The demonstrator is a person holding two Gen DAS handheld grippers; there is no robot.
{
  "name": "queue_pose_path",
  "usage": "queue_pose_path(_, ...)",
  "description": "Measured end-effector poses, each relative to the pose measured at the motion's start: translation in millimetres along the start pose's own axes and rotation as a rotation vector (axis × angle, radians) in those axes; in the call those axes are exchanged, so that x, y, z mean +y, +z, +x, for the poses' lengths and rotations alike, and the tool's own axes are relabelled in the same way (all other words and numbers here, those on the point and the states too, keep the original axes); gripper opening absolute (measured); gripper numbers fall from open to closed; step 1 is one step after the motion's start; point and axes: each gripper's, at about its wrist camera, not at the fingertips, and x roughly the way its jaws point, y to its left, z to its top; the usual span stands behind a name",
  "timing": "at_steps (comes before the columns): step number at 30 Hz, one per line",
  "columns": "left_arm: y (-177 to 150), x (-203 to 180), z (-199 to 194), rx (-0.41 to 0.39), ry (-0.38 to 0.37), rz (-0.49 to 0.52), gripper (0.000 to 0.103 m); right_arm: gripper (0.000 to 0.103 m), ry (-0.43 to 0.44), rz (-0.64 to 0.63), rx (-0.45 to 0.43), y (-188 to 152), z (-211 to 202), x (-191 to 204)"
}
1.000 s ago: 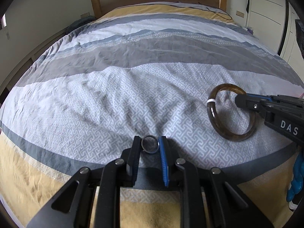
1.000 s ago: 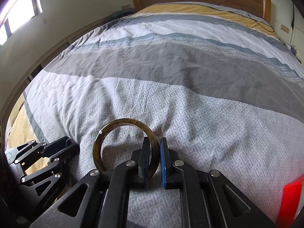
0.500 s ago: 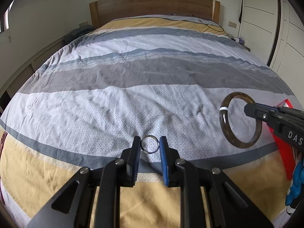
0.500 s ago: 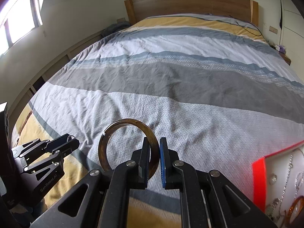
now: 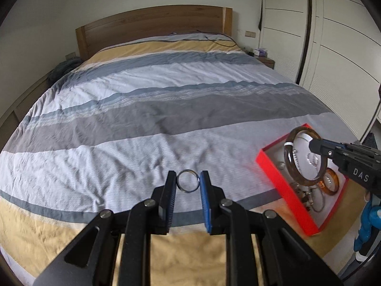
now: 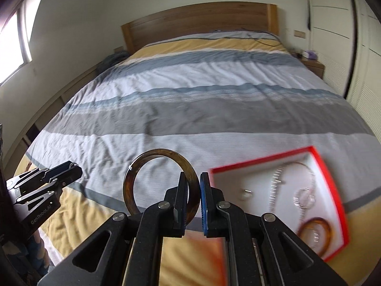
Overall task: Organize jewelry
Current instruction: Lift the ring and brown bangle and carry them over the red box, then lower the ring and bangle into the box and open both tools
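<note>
My left gripper (image 5: pixel 188 181) is shut on a small silver ring (image 5: pixel 187 184), held above the foot of the bed. My right gripper (image 6: pixel 193 181) is shut on a dark brown bangle (image 6: pixel 152 162); the bangle also shows in the left wrist view (image 5: pixel 291 164), held over the red jewelry box (image 5: pixel 281 181). The right gripper body shows at the right of the left wrist view (image 5: pixel 314 144). The left gripper shows at the far left of the right wrist view (image 6: pixel 71 169). The box (image 6: pixel 338 195) holds an orange bangle (image 6: pixel 316 224), chains and a small ring (image 6: pixel 246 193).
The striped duvet (image 5: pixel 154 119) covers the whole bed, with a wooden headboard (image 5: pixel 152 26) at the far end. White wardrobe doors (image 5: pixel 333 47) run along the right side. A nightstand (image 6: pixel 314 65) stands by the headboard. A window (image 6: pixel 14 45) is on the left wall.
Both grippers have lifted and pulled back from the duvet with the ring and bangle held. The red jewelry box has come into view at the right, under the bangle.
</note>
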Motion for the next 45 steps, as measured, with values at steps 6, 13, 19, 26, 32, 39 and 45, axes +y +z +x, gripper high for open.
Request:
queue_pose_path(6,12.9,-76.5,24.9,0.016,-0.12,0.079,0.018,0.01,-0.088,0.099,0.028,-15.4,-3.7,-79.6)
queue_pose_path(13,25.6,-139.7,77.8,0.061,-0.166,0.153,0.018,0.01,-0.149,0.154,0.07,-19.6,25.5,-139.3)
queue_pose_path(19,17.4,-163.8,127.1,0.123,-0.127,0.201,0.018,0.01,-0.175,0.148,0.108,-19.7,62.4,-161.0)
queue_pose_path(26,1.6,-168.1,147.4,0.144,-0.101,0.227,0.019,0.01,-0.189,0.155,0.141,-27.6,84.6,-169.6)
queue_pose_path(32,5.5,-162.6,145.6,0.149,-0.11,0.2,0.02,0.01,-0.21,0.152,0.145,-27.5,82.4,-167.7)
queue_pose_path(39,7.9,-161.0,126.0,0.126,-0.134,0.212,0.024,0.036,-0.246,0.153,0.129,-24.8,60.8,-165.0)
queue_pose_path(45,15.2,-148.2,79.7,0.085,-0.15,0.191,0.029,0.038,-0.229,0.149,0.083,-26.4,18.0,-150.5)
